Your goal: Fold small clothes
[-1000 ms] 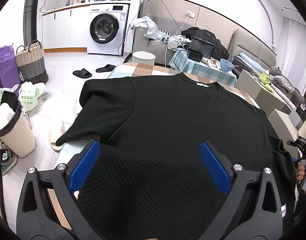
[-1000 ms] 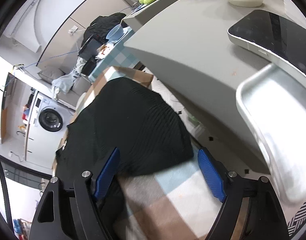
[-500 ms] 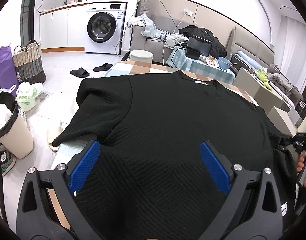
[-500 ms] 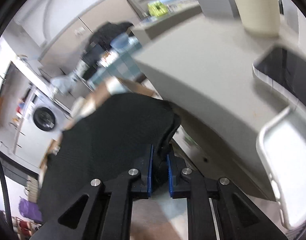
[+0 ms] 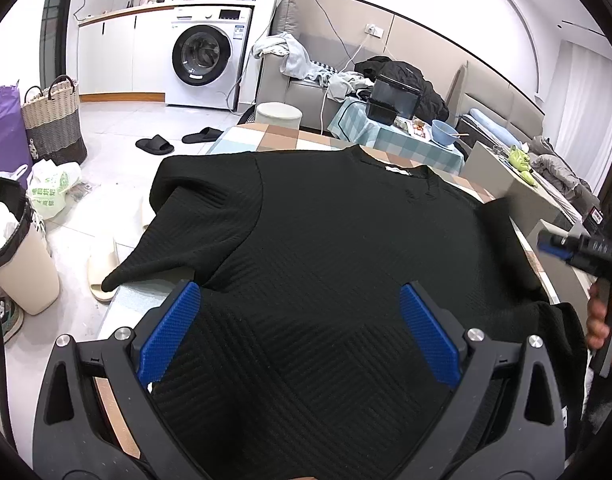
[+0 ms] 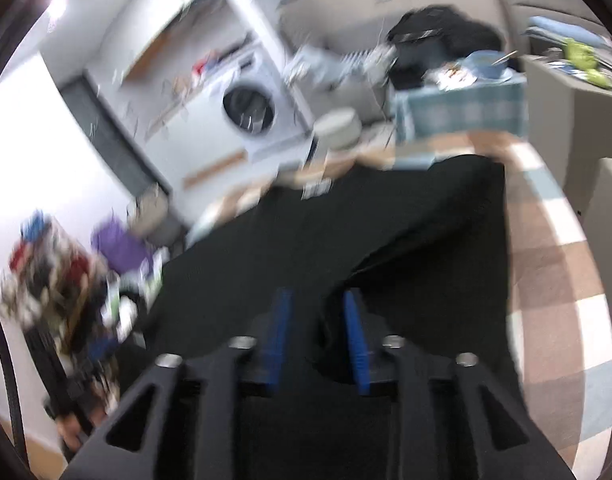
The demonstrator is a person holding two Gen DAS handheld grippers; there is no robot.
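A black knit T-shirt lies flat on the checked table, collar at the far end. My left gripper hovers open over the near hem, its blue pads wide apart with nothing pinched. In the blurred right wrist view, the shirt's right sleeve is folded across the shirt body. My right gripper is over it with its jaws opening; black cloth lies loosely in the gap between the pads. The right gripper also shows at the left wrist view's right edge, held by a hand.
A grey cabinet stands close to the table's right side. On the floor to the left are a bin, slippers, bags and a woven basket. A washing machine and a cluttered sofa are behind.
The right gripper shut on the right sleeve at the table's edge, carried it up and across over the shirt while rolling, and its jaws have parted again. The left gripper stayed still.
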